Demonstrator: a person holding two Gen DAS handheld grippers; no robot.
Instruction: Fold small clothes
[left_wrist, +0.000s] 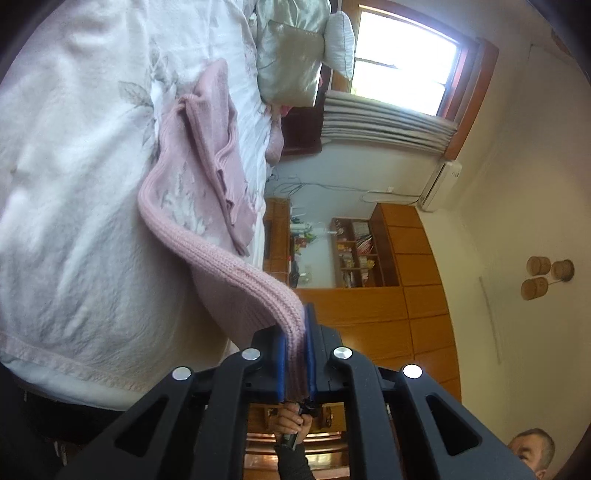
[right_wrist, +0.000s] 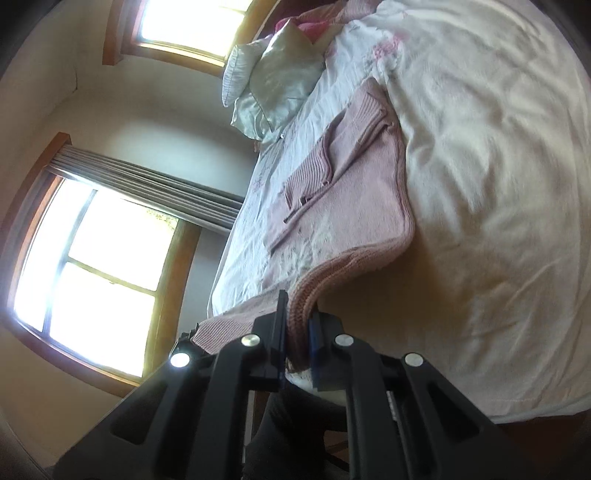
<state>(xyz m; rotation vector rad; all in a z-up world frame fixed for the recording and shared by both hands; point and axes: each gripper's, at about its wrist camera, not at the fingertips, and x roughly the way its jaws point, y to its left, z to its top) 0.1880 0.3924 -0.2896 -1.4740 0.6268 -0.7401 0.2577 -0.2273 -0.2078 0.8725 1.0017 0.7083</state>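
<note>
The left tongs (left_wrist: 295, 354) pinched the pink sweater (left_wrist: 207, 155) by its ribbed hem. The right tongs (right_wrist: 299, 332) pinched that hem too, lifting it off the bed (right_wrist: 498, 184).

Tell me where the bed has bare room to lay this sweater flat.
Free: the wide white quilt beside the pink sweater, away from the windows. Crowded: the headboard end, where pillows pile up. Both grippers, left and right, clamp the ribbed hem.

Bright windows (right_wrist: 92, 254) w/ grey curtains (left_wrist: 384, 122), wood cabinets (left_wrist: 399, 295), white-quilted bed (right_wrist: 498, 184), pillows (left_wrist: 291, 62).
</note>
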